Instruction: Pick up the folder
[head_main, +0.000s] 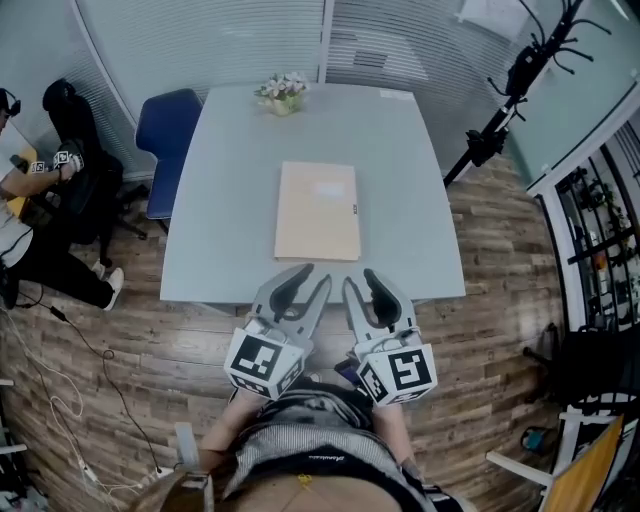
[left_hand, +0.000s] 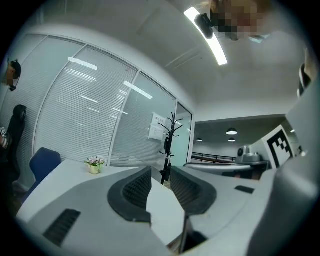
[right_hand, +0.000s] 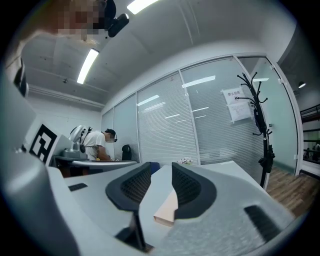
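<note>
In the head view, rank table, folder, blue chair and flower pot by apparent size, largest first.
1. table
2-3. folder and blue chair: about alike; the table hides part of the chair, so unranked
4. flower pot

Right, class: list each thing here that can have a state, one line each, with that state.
folder: closed, flat on the table, untouched.
left gripper: jaws apart, empty.
right gripper: jaws apart, empty.
flower pot: upright at the table's far edge.
blue chair: unoccupied, beside the table.
</note>
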